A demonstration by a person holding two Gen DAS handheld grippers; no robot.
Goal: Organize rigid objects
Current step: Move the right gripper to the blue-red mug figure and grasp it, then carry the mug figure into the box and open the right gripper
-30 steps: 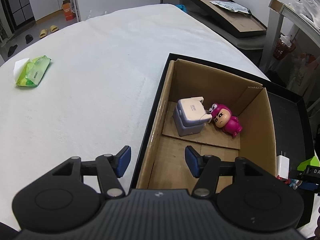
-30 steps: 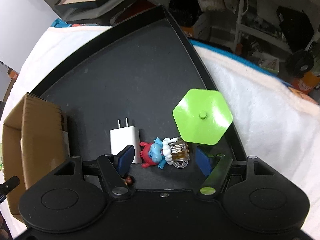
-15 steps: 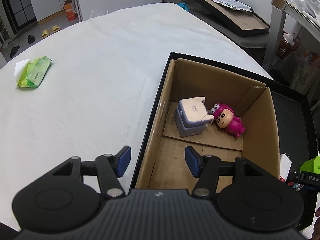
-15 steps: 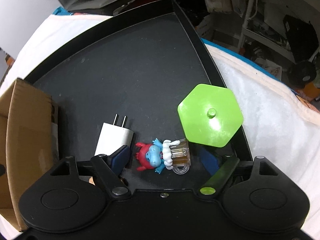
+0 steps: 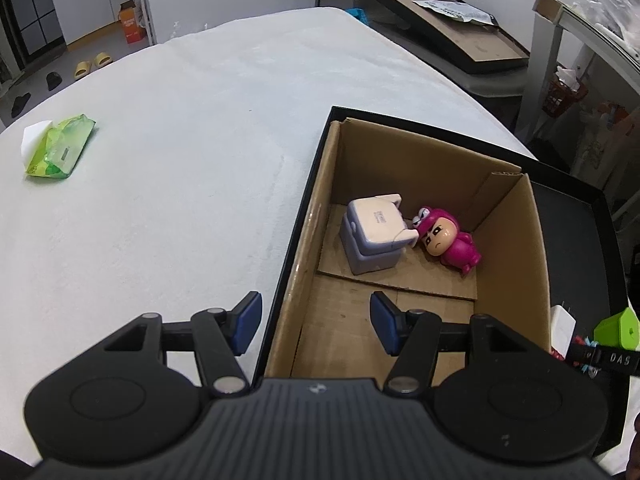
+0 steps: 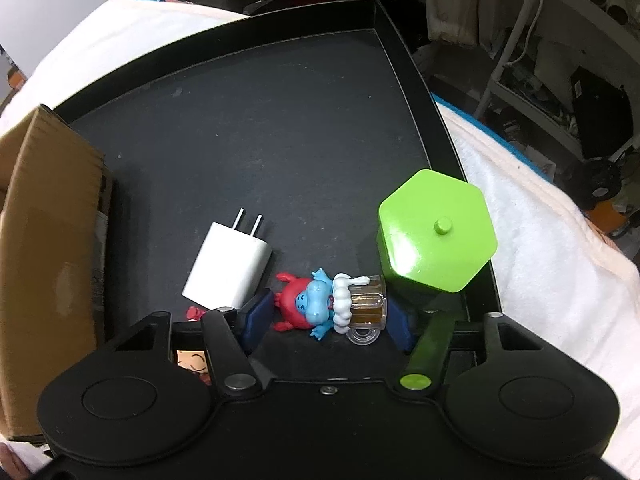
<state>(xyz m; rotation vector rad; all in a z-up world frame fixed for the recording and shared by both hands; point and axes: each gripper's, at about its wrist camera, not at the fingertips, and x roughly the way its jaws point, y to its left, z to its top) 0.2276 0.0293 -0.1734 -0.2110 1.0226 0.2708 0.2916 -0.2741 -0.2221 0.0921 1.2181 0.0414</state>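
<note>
In the right wrist view my right gripper (image 6: 326, 318) is open low over the black tray (image 6: 280, 100), with a blue-and-red figurine holding a beer mug (image 6: 328, 306) lying between its fingers. A white charger plug (image 6: 230, 266) lies just left of it and a green hexagonal box (image 6: 436, 236) stands to the right. In the left wrist view my left gripper (image 5: 316, 322) is open and empty, straddling the near left wall of the cardboard box (image 5: 516, 248). Inside lie a small grey-white cooler toy (image 5: 374, 234) and a pink figurine (image 5: 446, 242).
A green tissue pack (image 5: 58, 150) lies far left on the white tablecloth (image 5: 180, 140). The cardboard box stands in the tray's left part (image 6: 44, 240). Another small figure (image 6: 194, 358) is partly hidden under my right gripper. Shelves and clutter stand beyond the table's right edge.
My right gripper has moved down and forward so the blue-and-red figurine now sits between its fingers. The left gripper has barely moved.
</note>
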